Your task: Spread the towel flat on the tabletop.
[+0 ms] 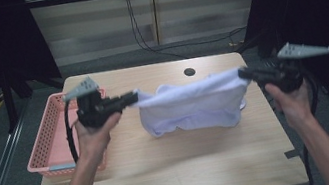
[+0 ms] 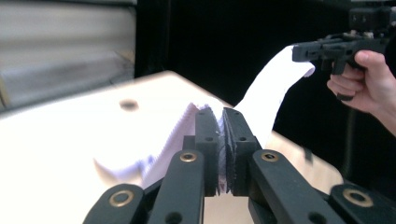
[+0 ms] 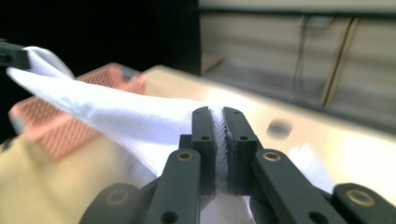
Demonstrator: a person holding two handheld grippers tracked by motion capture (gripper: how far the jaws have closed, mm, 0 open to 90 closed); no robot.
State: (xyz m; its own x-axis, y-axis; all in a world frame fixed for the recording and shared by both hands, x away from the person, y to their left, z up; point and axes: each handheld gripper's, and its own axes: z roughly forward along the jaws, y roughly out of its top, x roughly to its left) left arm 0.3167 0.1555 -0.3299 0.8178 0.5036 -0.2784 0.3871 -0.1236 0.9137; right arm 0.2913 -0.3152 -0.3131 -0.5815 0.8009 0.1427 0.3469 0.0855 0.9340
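White cloth [image 1: 190, 106] hangs stretched above the desk's [image 1: 166, 173] middle, lower edge sagging toward the top. Left tool [image 1: 134, 97] clenched on one upper corner, right tool [image 1: 242, 74] clenched on the other. Looks light, soft, floppy, likely to droop or slip; corners or hem are the best hold. Pale wood desk, hole [image 1: 189, 72] near far edge, pink basket [image 1: 51, 137] at left edge. Dark room, cables behind.

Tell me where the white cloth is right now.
In the high view the white cloth hangs stretched over the middle of the table, clamped at each end by the left gripper and the right gripper, with the pink basket to its left.
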